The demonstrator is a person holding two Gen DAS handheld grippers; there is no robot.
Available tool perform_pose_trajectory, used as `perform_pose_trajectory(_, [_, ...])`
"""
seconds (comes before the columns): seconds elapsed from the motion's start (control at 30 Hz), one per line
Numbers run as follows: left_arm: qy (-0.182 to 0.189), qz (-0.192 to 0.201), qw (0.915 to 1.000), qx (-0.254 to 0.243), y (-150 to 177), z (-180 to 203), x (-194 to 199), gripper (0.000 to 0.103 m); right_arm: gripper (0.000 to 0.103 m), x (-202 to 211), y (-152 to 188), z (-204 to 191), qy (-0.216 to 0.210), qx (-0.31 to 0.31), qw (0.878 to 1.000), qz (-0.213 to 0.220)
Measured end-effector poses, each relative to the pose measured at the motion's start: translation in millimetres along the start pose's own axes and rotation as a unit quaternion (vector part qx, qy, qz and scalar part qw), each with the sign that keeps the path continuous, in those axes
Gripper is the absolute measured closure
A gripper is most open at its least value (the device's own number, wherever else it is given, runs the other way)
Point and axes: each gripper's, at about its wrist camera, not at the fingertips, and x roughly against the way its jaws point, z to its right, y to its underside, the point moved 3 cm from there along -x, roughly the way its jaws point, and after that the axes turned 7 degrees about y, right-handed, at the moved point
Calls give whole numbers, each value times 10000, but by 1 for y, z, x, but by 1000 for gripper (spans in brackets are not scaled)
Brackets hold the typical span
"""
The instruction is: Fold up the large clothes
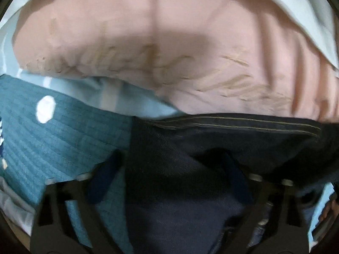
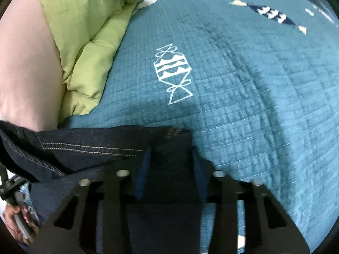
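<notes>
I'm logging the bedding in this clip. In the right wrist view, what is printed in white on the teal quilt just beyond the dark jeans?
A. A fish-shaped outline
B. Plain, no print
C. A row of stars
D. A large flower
A: a white fish-shaped outline sits on the teal quilt, just past the edge of the dark jeans.

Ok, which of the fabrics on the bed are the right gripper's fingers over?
The dark denim jeans, with tan stitching. The right gripper has denim between its fingers; the green quilt and pink pillow lie apart.
</notes>
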Motion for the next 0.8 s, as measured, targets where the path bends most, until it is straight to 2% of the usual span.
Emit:
perform_pose_trajectory(0.03, [-2,50,9999,-110,0,7,3,51,90,5,1,2,-98,-10,9999,86])
perform_pose_trajectory(0.07, [-187,95,9994,-277,-1,12,6,60,92,8,2,3,-164,-33,9997,159])
perform_pose_trajectory(0.1, [-354,179,9980,-502,0,17,10,76,93,15,4,5,-236,-58,9993,277])
perform_pose_trajectory(0.2, [-203,489,9970,-569,5,19,27,86,96,40,9,8,-507,-55,9964,676])
perform_pose_trajectory(0.3, [102,893,9951,-416,14,20,54,90,96,73,15,8,-850,-54,9908,1052])
perform_pose_trajectory(0.4, [293,1217,9910,-470,27,29,84,91,96,111,26,2,-1073,86,9854,1321])
perform_pose_trajectory(0.5, [511,1486,9863,-511,52,36,119,92,96,145,43,-4,-1232,240,9805,1515])
perform_pose_trajectory(0.57, [522,1664,9829,-591,68,42,142,92,97,169,58,-4,-1279,302,9776,1644])
perform_pose_trajectory(0.7, [752,1936,9768,-528,125,17,203,92,97,212,95,6,-1370,373,9747,1728])
perform_pose_trajectory(0.8, [851,1922,9764,-499,174,11,239,92,97,241,133,22,-1396,540,9742,1688])
